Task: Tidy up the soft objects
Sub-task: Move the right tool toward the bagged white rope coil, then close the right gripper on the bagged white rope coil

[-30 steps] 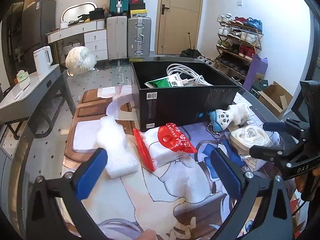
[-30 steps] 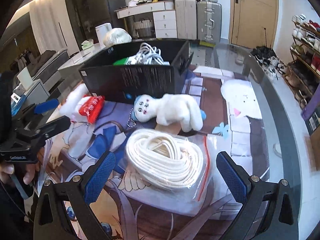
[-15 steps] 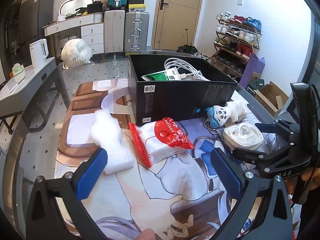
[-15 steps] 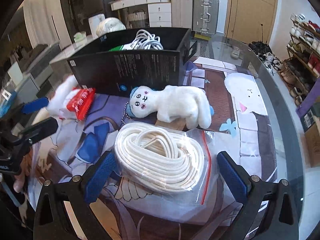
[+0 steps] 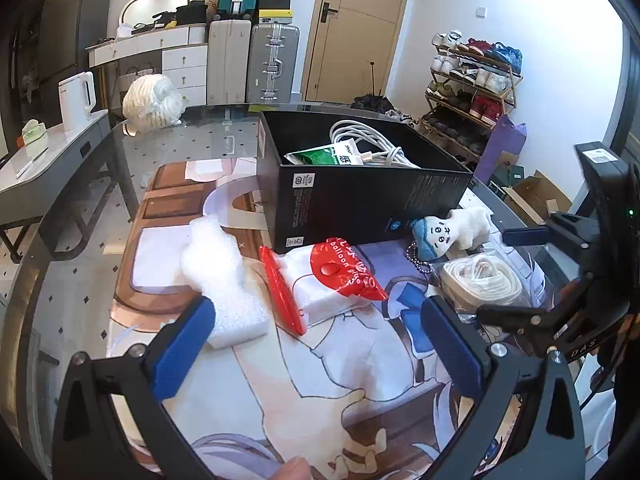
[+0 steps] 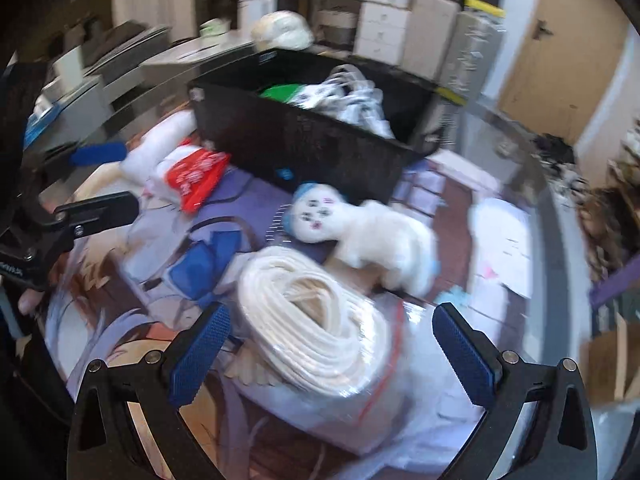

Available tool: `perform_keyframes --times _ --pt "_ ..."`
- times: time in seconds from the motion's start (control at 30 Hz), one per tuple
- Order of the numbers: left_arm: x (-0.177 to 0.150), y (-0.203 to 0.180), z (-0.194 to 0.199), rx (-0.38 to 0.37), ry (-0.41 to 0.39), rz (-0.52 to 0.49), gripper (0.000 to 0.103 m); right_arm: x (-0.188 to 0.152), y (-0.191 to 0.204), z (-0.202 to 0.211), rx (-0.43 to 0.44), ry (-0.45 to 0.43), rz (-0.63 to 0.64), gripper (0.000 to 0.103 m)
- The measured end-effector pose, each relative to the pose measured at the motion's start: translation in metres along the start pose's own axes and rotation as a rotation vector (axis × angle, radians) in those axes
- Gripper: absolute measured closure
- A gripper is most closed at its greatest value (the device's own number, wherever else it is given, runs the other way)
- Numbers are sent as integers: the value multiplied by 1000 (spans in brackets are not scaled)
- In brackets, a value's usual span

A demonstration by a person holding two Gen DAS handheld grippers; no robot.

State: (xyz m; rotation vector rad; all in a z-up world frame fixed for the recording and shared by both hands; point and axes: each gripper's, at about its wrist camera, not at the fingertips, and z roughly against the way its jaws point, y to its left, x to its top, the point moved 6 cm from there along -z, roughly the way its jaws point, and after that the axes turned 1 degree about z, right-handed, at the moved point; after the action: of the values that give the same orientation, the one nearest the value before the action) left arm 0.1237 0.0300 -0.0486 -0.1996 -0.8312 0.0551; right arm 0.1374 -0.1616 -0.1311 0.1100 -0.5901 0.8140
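A black box (image 5: 360, 200) holds white cables and a green packet. In front of it lie a white foam piece (image 5: 224, 276), a red-and-white balloon bag (image 5: 328, 284), a white plush with a blue head (image 5: 452, 232) and a bagged coil of white rope (image 5: 484, 284). My left gripper (image 5: 316, 344) is open and empty, above the mat before the balloon bag. My right gripper (image 6: 332, 356) is open, its pads either side of the rope coil (image 6: 316, 328), close above it. The plush (image 6: 360, 232) and box (image 6: 304, 136) lie beyond, blurred.
An anime-print mat (image 5: 320, 380) covers the glass table (image 5: 80, 240). A bagged white bundle (image 5: 152, 102) sits at the table's far left. A side desk with a kettle (image 5: 78, 96) is left; a shoe rack (image 5: 472, 76) and cardboard boxes are right.
My right gripper has dropped closer over the rope coil and swung, blurring its view. My left gripper has barely shifted.
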Motion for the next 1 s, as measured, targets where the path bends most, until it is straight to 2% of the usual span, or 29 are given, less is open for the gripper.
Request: perform_keyframes --times 0.13,0.3,0.5,0.7,0.77,0.83,1.0 --pt "-1 1 0 -4 0 5 0 4 3 -14 84 25 -7 0" --pt "-1 2 0 -9 0 5 0 -2 10 -15 130 72 17 0" --pt "-1 1 -1 -10 1 4 0 -3 17 -6 131 51 67 0" --pt "-1 0 -1 -6 3 0 0 6 21 -16 146 56 91 2" --pt "-1 0 -2 -2 6 -5 0 7 21 -18 150 55 91 9" --pt "-2 0 -2 -2 7 -6 0 4 20 -13 162 30 85 26" --pt "-2 -2 -3 6 11 -14 0 -5 23 -3 160 1 79 51"
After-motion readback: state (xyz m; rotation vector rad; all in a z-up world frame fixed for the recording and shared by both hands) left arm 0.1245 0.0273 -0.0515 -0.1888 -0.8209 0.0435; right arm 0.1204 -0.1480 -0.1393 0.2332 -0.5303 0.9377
